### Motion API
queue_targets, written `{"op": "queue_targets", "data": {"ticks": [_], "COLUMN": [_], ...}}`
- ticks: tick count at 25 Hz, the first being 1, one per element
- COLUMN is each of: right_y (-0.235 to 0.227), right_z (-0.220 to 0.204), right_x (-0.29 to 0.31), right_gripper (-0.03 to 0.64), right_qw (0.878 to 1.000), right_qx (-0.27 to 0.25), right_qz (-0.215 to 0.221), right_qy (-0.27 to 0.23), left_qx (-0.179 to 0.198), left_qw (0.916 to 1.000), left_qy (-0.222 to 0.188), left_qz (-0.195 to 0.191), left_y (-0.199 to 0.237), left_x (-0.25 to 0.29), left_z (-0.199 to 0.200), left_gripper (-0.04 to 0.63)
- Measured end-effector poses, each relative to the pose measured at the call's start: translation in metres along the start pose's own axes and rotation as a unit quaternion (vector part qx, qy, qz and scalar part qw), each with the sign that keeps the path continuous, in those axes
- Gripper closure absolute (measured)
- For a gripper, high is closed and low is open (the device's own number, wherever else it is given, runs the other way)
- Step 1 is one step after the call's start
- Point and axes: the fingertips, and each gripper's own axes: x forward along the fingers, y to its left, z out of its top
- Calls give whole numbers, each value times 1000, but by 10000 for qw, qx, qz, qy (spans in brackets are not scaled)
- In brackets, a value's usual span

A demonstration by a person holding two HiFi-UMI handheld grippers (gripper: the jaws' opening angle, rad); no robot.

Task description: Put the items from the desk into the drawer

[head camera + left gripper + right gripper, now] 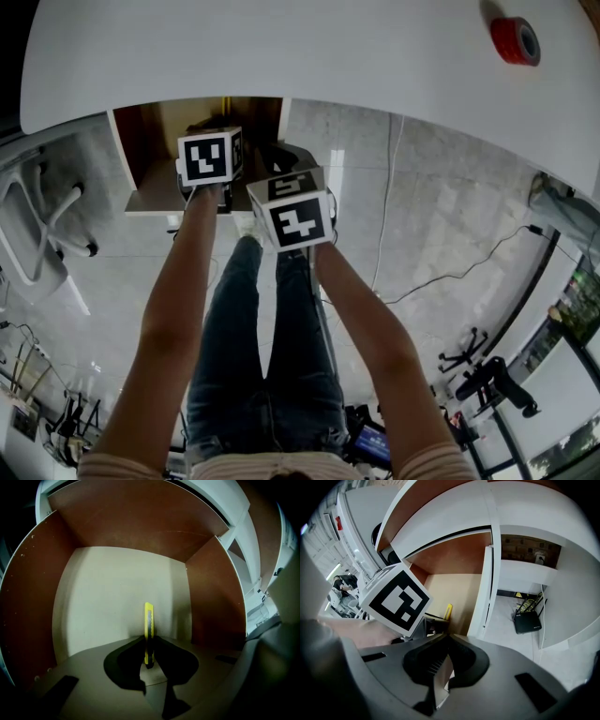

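Box cutter (pixel 148 632), yellow, was pinched edge-on between the jaws of the left gripper (pixel 149 645), its long body sticking out past the tips. The jaws were clamped on its near end, and the whole thing hung inside the open drawer (pixel 28 611), over the pale bottom, with brown walls to the left, right and far side. Whether the cutter's tip touched the bottom, I couldn't tell.

The right gripper (pixel 444 637) sat just to the right of the left one, at the drawer's right edge. Its jaws were pressed together with nothing between them. From its own view, the left gripper's marker cube (pixel 396 603) filled the left side, and a sliver of the yellow cutter showed beyond it inside the drawer.

From above, both forearms reached down and forward, the two cubes nearly side by side at the drawer's mouth, below the near edge of the white desk (pixel 281 47). A roll of red tape (pixel 515 40) lay on the desk, far off to the right, well apart from both grippers. A black router (pixel 528 620) with cables sat on the floor under the desk, right of the drawer.
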Motion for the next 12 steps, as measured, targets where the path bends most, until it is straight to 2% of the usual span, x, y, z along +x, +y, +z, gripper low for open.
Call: {"op": "queue_targets", "data": {"ticks": [12], "right_y": [2], "right_z": [1], "right_x": [1], "right_gripper": [600], "right_qw": [10000], "right_qx": [10], "right_qz": [10], "right_qy": [21], "left_qx": [9], "left_qw": [10000], "left_qy": [48], "left_qz": [2], "left_y": [-1], "left_x": [1], "left_z": [-1], "left_gripper": [529]}}
